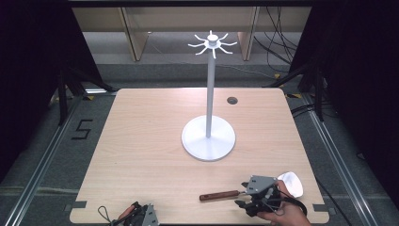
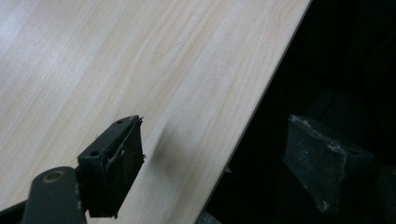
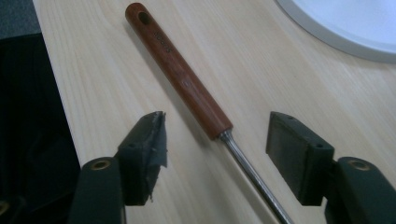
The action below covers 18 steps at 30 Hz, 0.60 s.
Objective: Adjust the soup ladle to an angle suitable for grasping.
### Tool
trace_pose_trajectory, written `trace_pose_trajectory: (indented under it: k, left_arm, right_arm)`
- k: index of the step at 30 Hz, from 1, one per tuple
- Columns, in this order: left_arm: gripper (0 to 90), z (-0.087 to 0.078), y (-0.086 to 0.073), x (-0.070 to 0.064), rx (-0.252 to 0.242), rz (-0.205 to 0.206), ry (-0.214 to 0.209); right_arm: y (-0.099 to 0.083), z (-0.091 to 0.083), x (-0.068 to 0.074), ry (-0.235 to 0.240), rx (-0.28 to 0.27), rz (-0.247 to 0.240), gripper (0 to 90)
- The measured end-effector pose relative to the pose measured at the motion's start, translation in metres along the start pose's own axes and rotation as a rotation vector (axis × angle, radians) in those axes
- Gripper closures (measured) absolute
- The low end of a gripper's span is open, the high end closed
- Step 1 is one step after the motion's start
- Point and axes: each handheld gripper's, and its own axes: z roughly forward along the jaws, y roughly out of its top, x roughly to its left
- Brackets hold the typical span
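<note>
A utensil with a red-brown wooden handle (image 1: 219, 195) and a thin metal shank lies flat near the table's front right; its white head (image 1: 291, 183) is by the right edge. My right gripper (image 1: 242, 193) is open and straddles the utensil where handle meets shank. In the right gripper view the handle (image 3: 180, 74) and shank (image 3: 247, 168) run between the jaws of the right gripper (image 3: 217, 137), apart from both. My left gripper (image 1: 141, 214) is low at the table's front edge. In its own view the left gripper (image 2: 219, 158) is open, with one jaw over the wood and the other past the edge.
A tall white stand (image 1: 208, 136) with a round base is at the table's middle, and its hooked crown (image 1: 212, 43) is high above. Its base rim (image 3: 345, 23) is beyond the handle. A dark round hole (image 1: 232, 100) marks the far side of the table (image 1: 141, 141).
</note>
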Motion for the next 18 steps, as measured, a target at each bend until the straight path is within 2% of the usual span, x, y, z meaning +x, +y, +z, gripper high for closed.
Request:
trace_pose_trajectory:
  k: [2,3,5,6,7,10,11,13,14,16,17,18]
  left_arm:
    - [19.0,0.0,0.0,0.0,-0.001,-0.002,0.002]
    - [19.0,0.0,0.0,0.0,-0.002,-0.001,-0.001]
    - [19.0,0.0,0.0,0.0,-0.002,0.0,0.0]
    - [19.0,0.0,0.0,0.0,-0.002,0.0,0.0]
    - [19.0,0.0,0.0,0.0,-0.001,0.0,0.0]
    - [19.0,0.0,0.0,0.0,-0.003,-0.001,0.003]
    - [19.0,0.0,0.0,0.0,-0.003,-0.001,-0.01]
    - [19.0,0.0,0.0,0.001,-0.002,0.002,-0.013]
    - [19.0,0.0,0.0,0.0,-0.002,-0.001,0.001]
    - [19.0,0.0,0.0,0.0,-0.003,0.0,-0.001]
    - [19.0,0.0,0.0,0.0,-0.003,0.0,-0.001]
    - [19.0,0.0,0.0,0.0,-0.003,-0.001,-0.001]
  right_arm:
    - [0.007,0.005,-0.001,0.023,0.012,-0.021,41.3]
    - [0.014,0.01,-0.002,0.041,0.035,-0.028,44.1]
    - [0.017,0.013,-0.002,0.049,0.046,-0.038,44.8]
    - [0.023,0.019,-0.002,0.062,0.071,-0.081,46.1]
    - [0.023,0.019,-0.002,0.062,0.071,-0.081,46.1]
    - [0.03,0.027,0.0,0.099,0.118,-0.145,48.6]
    - [0.032,0.031,0.001,0.093,0.127,-0.165,49.2]
    - [0.036,0.035,0.0,0.107,0.15,-0.183,50.1]
    - [0.037,0.037,0.0,0.116,0.147,-0.194,50.6]
    - [0.04,0.04,0.001,0.132,0.188,-0.164,52.6]
    - [0.04,0.04,0.001,0.132,0.188,-0.164,52.6]
    - [0.042,0.043,-0.001,0.13,0.176,-0.187,53.7]
